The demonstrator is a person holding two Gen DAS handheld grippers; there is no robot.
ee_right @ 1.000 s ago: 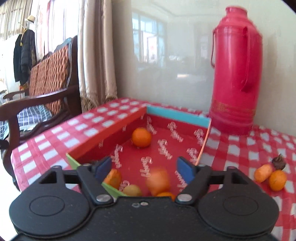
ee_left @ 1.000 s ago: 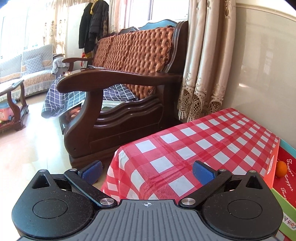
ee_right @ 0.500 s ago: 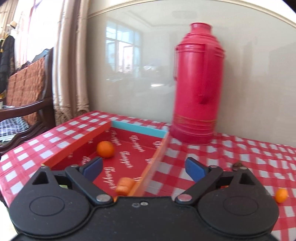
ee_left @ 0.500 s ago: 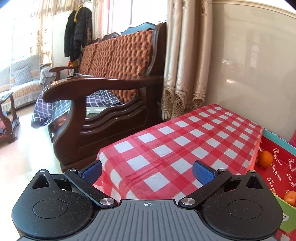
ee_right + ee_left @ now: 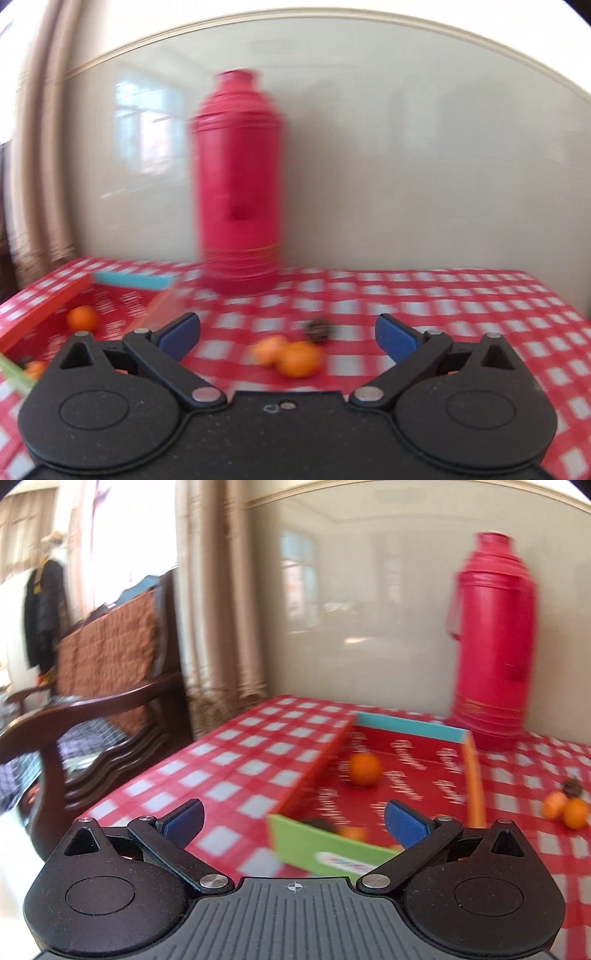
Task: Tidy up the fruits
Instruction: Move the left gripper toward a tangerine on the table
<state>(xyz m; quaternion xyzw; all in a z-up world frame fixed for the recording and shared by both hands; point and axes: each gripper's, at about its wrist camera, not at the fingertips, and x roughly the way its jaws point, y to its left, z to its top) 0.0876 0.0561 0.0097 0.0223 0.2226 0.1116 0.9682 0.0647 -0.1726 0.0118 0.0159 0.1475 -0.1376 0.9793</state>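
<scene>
Inside the red box (image 5: pixel 402 771) sits an orange (image 5: pixel 365 769); both grippers (image 5: pixel 293 818) (image 5: pixel 287 334) gape empty.

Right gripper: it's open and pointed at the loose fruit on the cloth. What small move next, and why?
Probably ease the right gripper forward and down over the nearest orange. Its jaws are wide open and empty, and that fruit lies ahead between them, outside the box, touching a second orange piece; the frame is blurred.
</scene>
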